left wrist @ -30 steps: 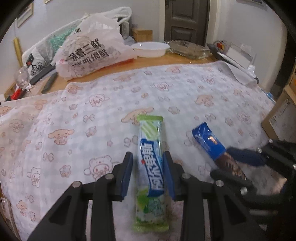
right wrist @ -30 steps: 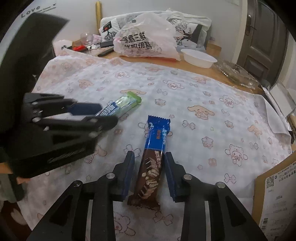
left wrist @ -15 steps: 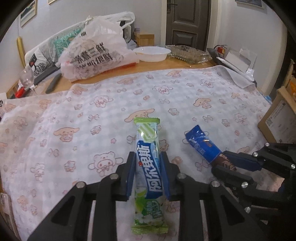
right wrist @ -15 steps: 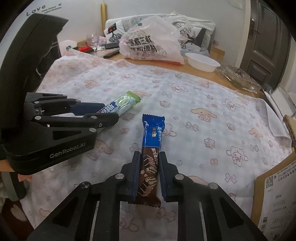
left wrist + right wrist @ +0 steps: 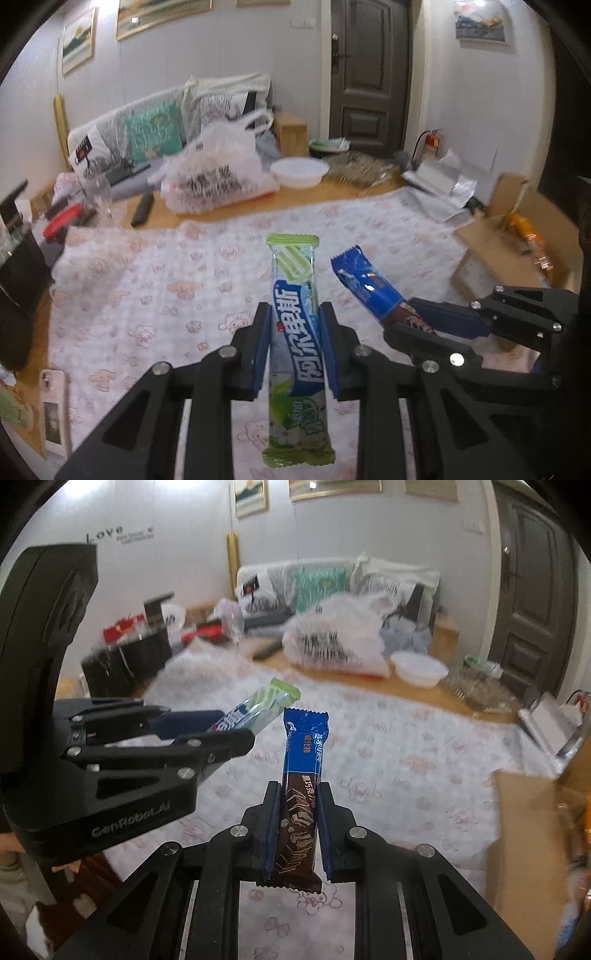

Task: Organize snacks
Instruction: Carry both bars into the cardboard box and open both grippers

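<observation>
grippers side by side above tablecloth (image 5: 177, 280), left gripper (image 5: 294, 325) clamping green snack (image 5: 295, 332), right gripper (image 5: 297, 805) blue bar (image 5: 301, 775)

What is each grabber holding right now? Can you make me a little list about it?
left gripper: shut on the green snack bar, gripped around its middle
right gripper: shut on the blue and brown chocolate bar, gripped on its brown lower half
bars: both lifted off the cloth
underneath: cartoon-print tablecloth
off to the right: open cardboard box
at the far edge: white plastic bag, white bowl
</observation>
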A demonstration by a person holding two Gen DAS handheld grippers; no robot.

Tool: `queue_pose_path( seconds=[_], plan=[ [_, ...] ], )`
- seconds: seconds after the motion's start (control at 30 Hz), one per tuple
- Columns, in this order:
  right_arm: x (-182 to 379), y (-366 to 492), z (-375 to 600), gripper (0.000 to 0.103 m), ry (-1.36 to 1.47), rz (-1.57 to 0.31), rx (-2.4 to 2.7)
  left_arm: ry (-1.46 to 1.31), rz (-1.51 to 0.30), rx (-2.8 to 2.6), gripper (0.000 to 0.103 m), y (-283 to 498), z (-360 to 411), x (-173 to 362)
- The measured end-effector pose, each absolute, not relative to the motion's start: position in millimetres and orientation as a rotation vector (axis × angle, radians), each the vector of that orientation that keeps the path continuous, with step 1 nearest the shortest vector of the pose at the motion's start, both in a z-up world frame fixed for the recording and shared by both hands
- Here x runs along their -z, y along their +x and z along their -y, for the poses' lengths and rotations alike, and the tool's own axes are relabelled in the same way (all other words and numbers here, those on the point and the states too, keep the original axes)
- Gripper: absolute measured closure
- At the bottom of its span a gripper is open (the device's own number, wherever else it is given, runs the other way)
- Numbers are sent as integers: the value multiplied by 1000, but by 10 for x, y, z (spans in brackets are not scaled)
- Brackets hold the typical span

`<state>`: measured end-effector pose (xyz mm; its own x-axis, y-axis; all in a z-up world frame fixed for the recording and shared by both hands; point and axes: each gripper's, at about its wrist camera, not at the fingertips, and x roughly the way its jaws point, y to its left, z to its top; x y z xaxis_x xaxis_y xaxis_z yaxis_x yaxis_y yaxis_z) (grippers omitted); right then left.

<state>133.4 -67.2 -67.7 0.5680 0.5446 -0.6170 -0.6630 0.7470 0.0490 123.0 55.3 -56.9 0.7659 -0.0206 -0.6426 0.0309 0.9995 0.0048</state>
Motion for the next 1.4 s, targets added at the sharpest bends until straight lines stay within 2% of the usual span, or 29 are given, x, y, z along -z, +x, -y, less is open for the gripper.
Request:
queue_pose_path(
  seconds=[0.33, 0.57, 1.03, 1.4],
  plan=[
    [72, 974, 1391, 89, -111, -508, -660, 58, -565, 122, 80, 838, 194, -153],
    [-92, 1035, 2246, 89, -30, -457, -536, 87, -532, 195, 80, 989, 877, -358],
    [303, 1553, 3402, 89, -11, -561, -357, 67, -634, 389, 80, 1769, 2140, -62],
    [572, 1763, 3427, 88, -68, -614, -350, 58, -769, 432, 79, 2180, 2344, 295]
  ],
)
